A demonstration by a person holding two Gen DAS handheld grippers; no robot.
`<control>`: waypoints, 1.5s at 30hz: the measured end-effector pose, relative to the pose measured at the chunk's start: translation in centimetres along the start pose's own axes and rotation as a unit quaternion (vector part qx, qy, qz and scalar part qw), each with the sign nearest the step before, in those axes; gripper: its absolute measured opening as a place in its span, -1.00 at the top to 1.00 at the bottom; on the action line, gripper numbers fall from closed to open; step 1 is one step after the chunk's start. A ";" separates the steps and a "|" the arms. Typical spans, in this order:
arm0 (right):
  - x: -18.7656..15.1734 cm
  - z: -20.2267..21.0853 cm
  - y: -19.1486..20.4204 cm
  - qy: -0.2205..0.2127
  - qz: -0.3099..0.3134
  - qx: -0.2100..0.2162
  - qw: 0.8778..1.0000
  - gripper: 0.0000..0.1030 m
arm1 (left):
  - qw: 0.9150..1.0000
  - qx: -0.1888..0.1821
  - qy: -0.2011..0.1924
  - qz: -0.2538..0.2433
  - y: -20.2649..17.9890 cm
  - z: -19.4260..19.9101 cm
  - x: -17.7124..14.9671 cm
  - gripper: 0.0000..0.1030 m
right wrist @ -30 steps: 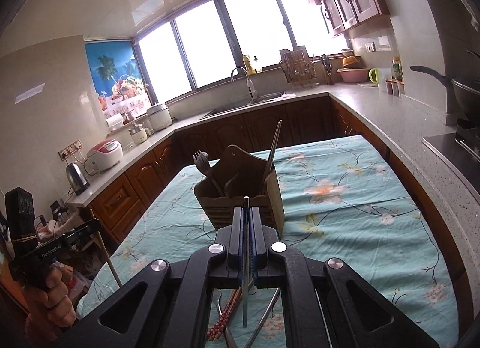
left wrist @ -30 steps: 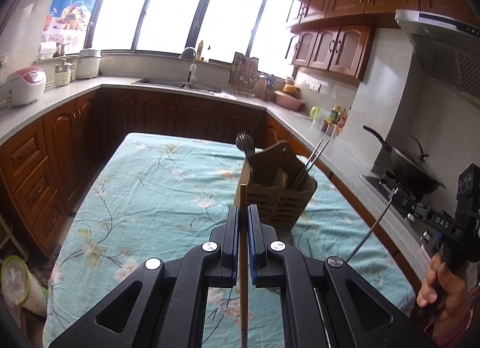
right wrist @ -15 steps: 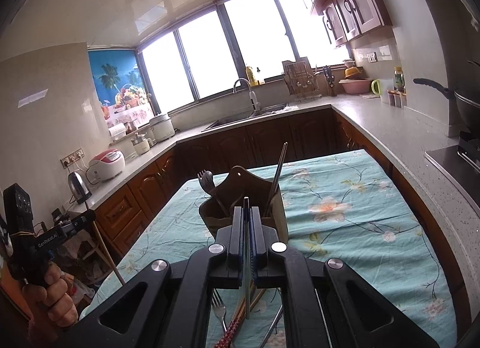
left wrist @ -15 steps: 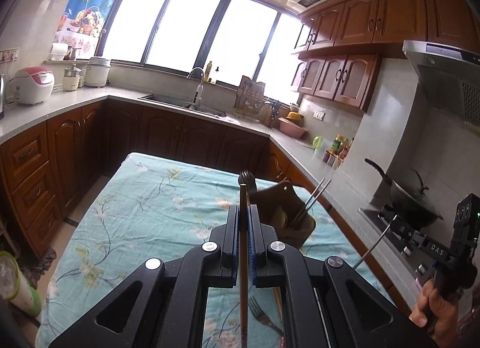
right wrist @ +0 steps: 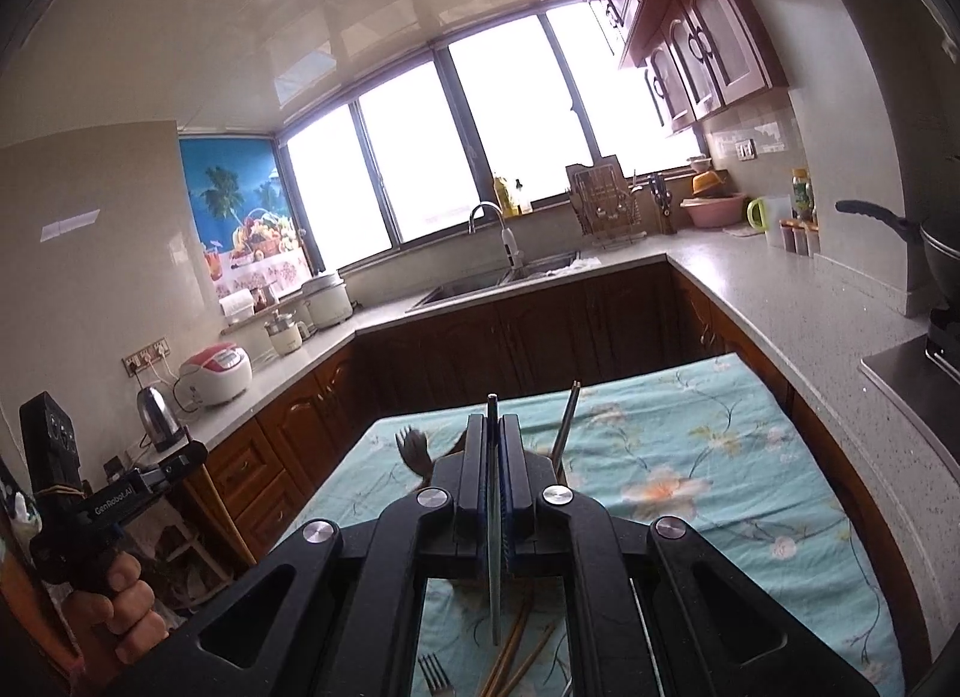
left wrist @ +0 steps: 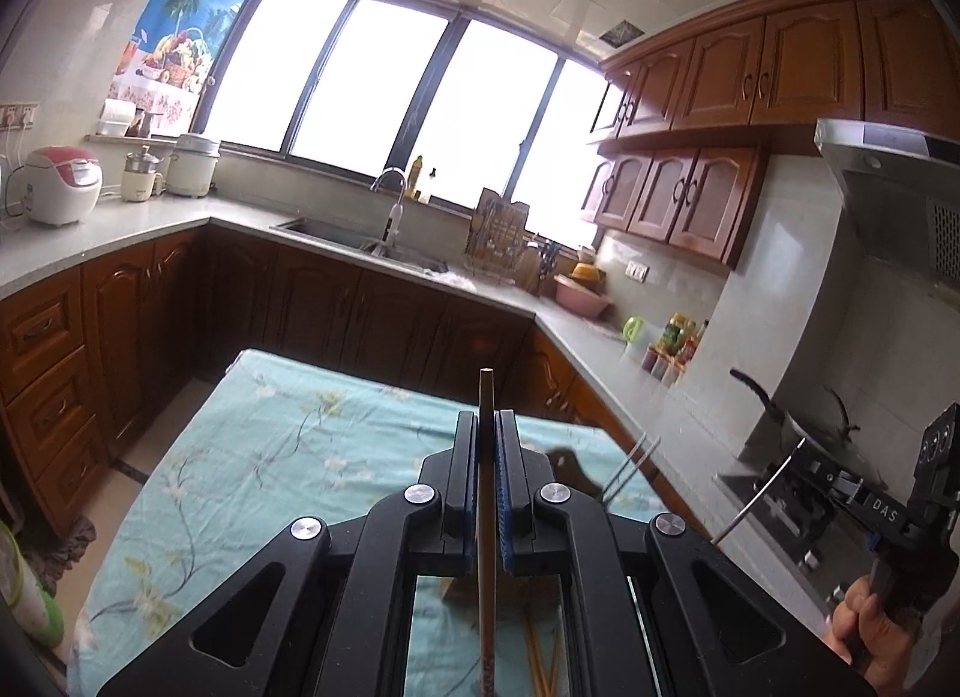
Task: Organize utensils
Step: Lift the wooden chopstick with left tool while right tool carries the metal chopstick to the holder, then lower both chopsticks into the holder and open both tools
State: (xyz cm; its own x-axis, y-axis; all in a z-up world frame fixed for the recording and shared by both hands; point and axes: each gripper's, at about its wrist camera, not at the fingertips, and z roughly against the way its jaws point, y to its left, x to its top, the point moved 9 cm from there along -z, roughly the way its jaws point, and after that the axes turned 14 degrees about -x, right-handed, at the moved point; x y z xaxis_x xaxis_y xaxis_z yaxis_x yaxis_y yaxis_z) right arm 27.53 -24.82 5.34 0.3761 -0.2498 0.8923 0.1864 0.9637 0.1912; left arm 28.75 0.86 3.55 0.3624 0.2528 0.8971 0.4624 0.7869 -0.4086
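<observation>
Left gripper (left wrist: 487, 493): jaws nearly together, pinching one wooden chopstick (left wrist: 485, 397) that is standing upright at centre frame, its tip poking above the jaws.
Right gripper (right wrist: 495, 493): jaws fully together, clamping one thin metal chopstick (right wrist: 493, 577), upright at centre frame.
Utensil holder (right wrist: 447, 460): brown, sitting on the bench (right wrist: 750, 457) under a floral cloth, mostly hidden behind the jaws.
Already in the holder: one fork (right wrist: 413, 448) sticking up at the left, two metal chopsticks (right wrist: 565, 424) leaning at the right.
Lying loose on the cloth: one fork (right wrist: 433, 676) at the bottom of the right view, plus a few wooden chopsticks (right wrist: 519, 646); the exact number is hidden.
Handling, as I judge: both held sticks are light and stiff; the metal one is looking slick and may be prone to pivoting.
Hold point: mid-shaft is looking best for keeping each stick upright while lowering it in.
</observation>
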 end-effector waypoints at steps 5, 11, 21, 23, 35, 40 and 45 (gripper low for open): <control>2.1 -1.2 -0.2 -0.022 -0.011 -0.002 1.000 0.94 | 1.000 0.000 -0.017 0.013 0.8 -2.3 1.1 0.92; 4.3 -2.9 0.1 -0.038 -0.016 0.002 0.999 0.94 | 0.999 -0.002 -0.038 0.018 1.8 -6.0 2.5 0.92; 5.4 -6.5 -0.6 -0.052 -0.012 -0.018 0.998 0.94 | 0.997 0.017 -0.060 0.042 5.0 -13.0 1.2 0.92; 5.1 -7.3 -0.9 -0.050 -0.011 -0.021 0.998 0.94 | 0.997 0.021 -0.057 0.051 5.9 -14.5 0.4 0.92; -0.1 -12.1 -1.8 0.005 -0.024 -0.018 1.000 0.94 | 0.999 0.036 -0.018 0.033 5.9 -19.1 -4.3 0.92; -2.2 -13.4 -2.3 0.031 -0.033 -0.015 0.999 0.94 | 0.999 0.035 0.012 0.006 5.0 -19.9 -5.0 0.92; -3.0 -14.0 -2.5 0.044 -0.034 -0.015 0.998 0.94 | 0.999 0.036 0.035 -0.009 5.0 -19.8 -5.1 0.91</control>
State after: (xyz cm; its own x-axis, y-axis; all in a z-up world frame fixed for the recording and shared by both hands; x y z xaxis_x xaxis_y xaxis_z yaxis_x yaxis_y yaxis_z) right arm 38.69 -27.81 -3.55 0.4392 -0.3235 0.8381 0.2409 0.9412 0.2370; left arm 45.25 -7.63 -6.42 0.4115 0.2012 0.8889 0.4111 0.8295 -0.3781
